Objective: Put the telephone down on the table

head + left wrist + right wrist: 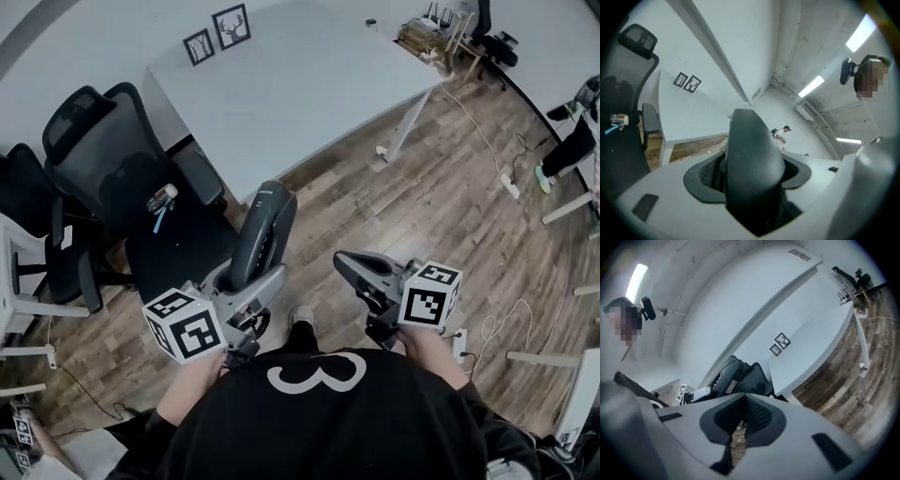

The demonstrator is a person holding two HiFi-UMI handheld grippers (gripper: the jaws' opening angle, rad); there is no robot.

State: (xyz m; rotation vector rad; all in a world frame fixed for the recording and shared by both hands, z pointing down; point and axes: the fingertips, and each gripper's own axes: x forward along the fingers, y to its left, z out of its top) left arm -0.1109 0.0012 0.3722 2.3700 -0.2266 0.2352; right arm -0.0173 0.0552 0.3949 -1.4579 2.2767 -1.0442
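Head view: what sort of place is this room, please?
Most likely an office or a lab workroom. It has a large white table, black swivel office chairs beside it, and loose cables trailing over the wood-look floor.

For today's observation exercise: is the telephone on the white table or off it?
Off it. The telephone is clamped in the left hand-held gripper, held in the air in front of the table.
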